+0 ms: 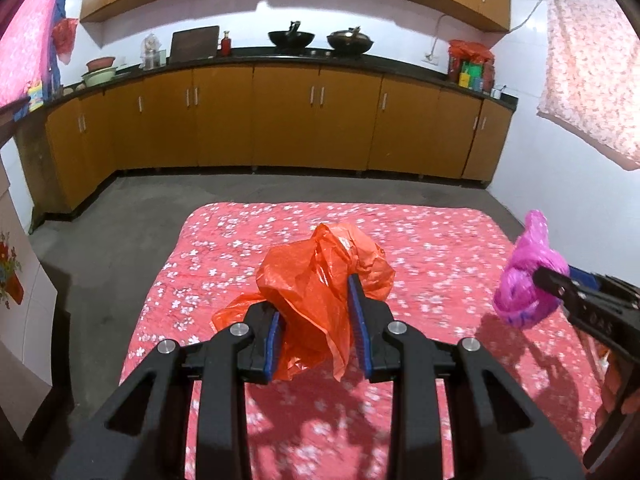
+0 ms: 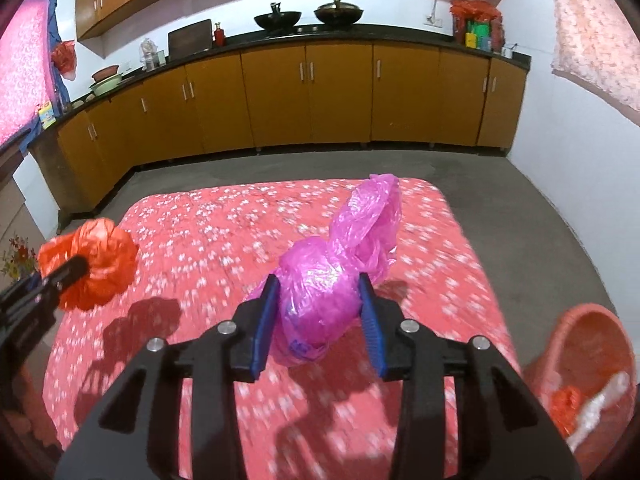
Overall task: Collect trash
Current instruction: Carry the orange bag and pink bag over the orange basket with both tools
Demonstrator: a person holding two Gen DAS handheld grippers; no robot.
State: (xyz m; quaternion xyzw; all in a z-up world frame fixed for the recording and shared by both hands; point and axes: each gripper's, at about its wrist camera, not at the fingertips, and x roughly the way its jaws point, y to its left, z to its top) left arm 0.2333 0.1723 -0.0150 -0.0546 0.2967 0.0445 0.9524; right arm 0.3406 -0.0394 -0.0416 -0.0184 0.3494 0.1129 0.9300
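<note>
My left gripper (image 1: 314, 298) is shut on a crumpled orange plastic bag (image 1: 320, 256), held a little above the red flowered tablecloth (image 1: 420, 240). My right gripper (image 2: 319, 280) is shut on a knotted pink plastic bag (image 2: 360, 220), also lifted off the cloth. In the left wrist view the pink bag (image 1: 524, 276) hangs at the right in the other gripper (image 1: 548, 280). The orange bag (image 2: 100, 264) and the left gripper (image 2: 72, 268) show at the left edge of the right wrist view. Both bags cast shadows on the cloth.
A salmon plastic basket (image 2: 580, 328) stands off the table's right side, with orange and white scraps inside. Grey floor (image 1: 120, 220) surrounds the table. Brown cabinets (image 1: 320, 120) with woks on the counter line the far wall. A cloth (image 1: 592, 60) hangs at the right.
</note>
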